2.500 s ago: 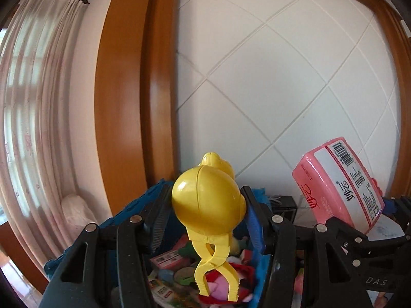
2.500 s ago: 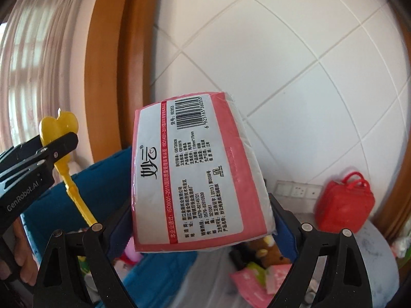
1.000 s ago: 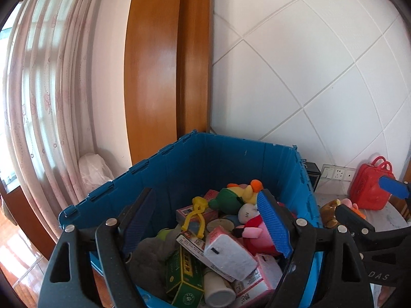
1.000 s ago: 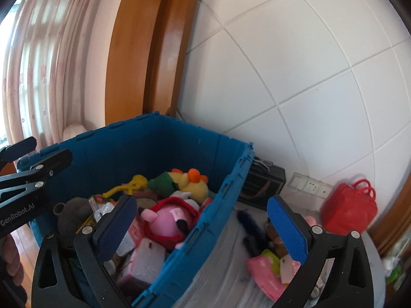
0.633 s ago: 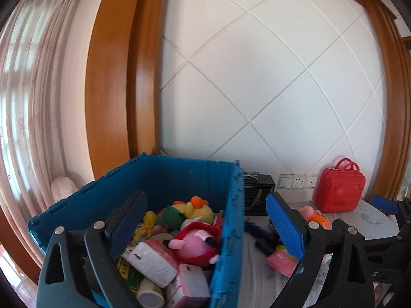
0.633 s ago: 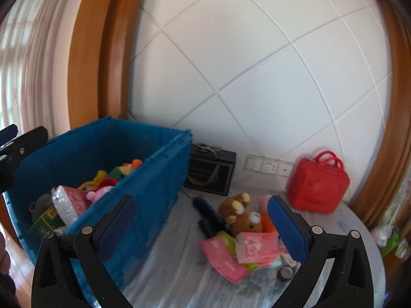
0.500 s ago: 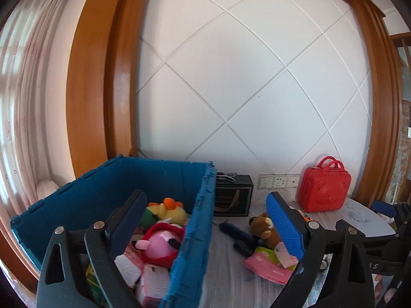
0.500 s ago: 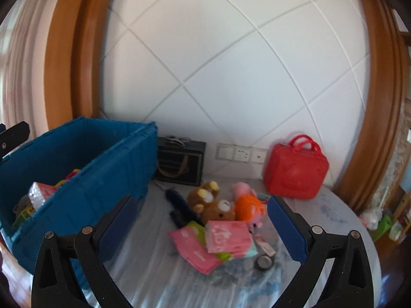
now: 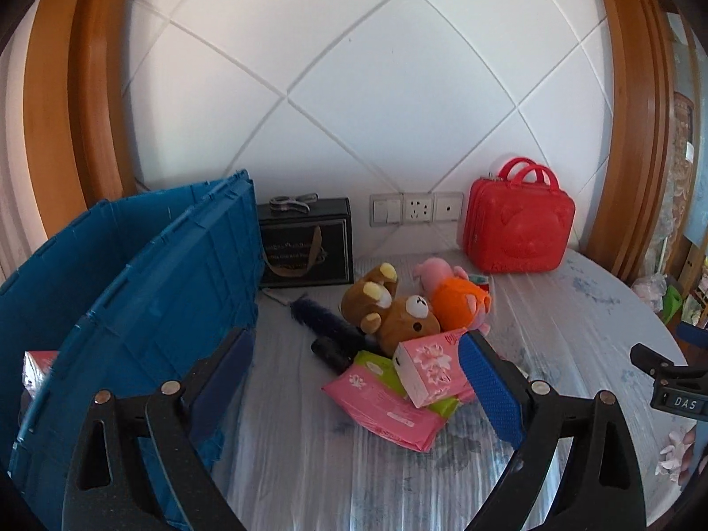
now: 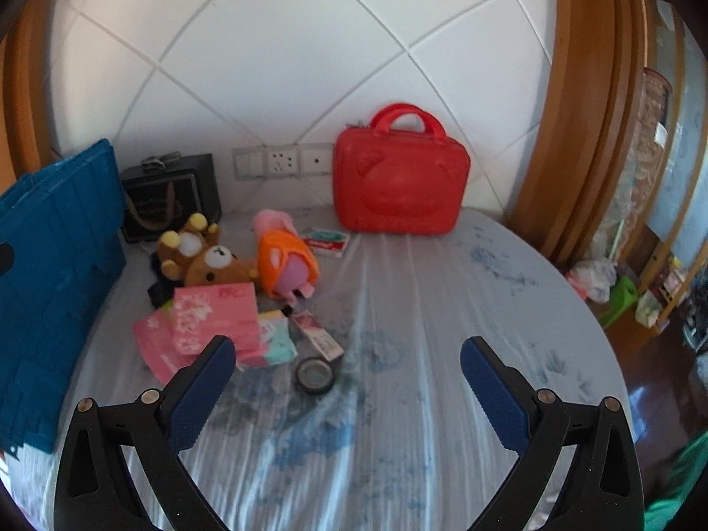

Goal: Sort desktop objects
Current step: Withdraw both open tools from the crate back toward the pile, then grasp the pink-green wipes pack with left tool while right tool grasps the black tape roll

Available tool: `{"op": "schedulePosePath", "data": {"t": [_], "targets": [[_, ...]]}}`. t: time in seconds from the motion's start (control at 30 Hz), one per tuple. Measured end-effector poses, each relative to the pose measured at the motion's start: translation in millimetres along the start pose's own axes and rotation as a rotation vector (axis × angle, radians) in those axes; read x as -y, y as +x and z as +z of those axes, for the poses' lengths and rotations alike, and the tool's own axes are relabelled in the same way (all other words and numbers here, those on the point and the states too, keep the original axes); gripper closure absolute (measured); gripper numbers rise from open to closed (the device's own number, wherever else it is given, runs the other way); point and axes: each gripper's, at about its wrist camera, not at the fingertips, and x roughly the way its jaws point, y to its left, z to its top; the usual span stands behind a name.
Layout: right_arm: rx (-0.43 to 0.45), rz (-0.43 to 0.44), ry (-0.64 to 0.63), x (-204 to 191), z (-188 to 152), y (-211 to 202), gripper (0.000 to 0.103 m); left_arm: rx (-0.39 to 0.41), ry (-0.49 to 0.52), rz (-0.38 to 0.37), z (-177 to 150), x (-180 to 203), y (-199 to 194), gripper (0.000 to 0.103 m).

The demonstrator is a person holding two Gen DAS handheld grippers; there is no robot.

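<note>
Both grippers, left and right, hang spread and empty over the table; plush toys and tissue packs remain outside the blue crate.

Wall sockets; wooden frame.

Blue crate contents mostly hidden behind its wall
</note>
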Motion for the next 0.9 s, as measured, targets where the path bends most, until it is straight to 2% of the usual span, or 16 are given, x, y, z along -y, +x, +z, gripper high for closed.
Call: {"op": "schedulePosePath", "data": {"t": [0.17,0.33,0.5,0.6,0.8,0.83,0.87,0.9], "targets": [[-0.086,0.001,-0.008,23,-16,41,0.000,-0.123,-0.031,0.019,-25,7,48,0.008],[-0.179,0.023,-0.017,31,-33,81,0.000,-0.271,-0.076,0.034,-57,2,99,0.008],[-0.251,0.062,-0.023,23,-43,120,0.000,-0.418,-0.130,0.006,-93,-1,149,0.008],[-0.289,0.083,-0.042,12,-48,143,0.000,-0.473,-0.113,-0.003,-110,6,175,0.008],[-0.365,0.109,-0.086,-11,-59,183,0.000,-0.557,-0.102,-0.084,-131,23,214,0.009],[-0.381,0.116,-0.091,-15,-61,190,0.000,-0.571,-0.101,-0.094,-136,24,220,0.018],[-0.389,0.119,-0.095,-17,-63,194,0.000,-0.585,-0.096,-0.094,-140,23,224,0.035],[-0.400,0.122,-0.100,-20,-65,200,0.000,-0.609,-0.087,-0.080,-145,21,228,0.039]]}}
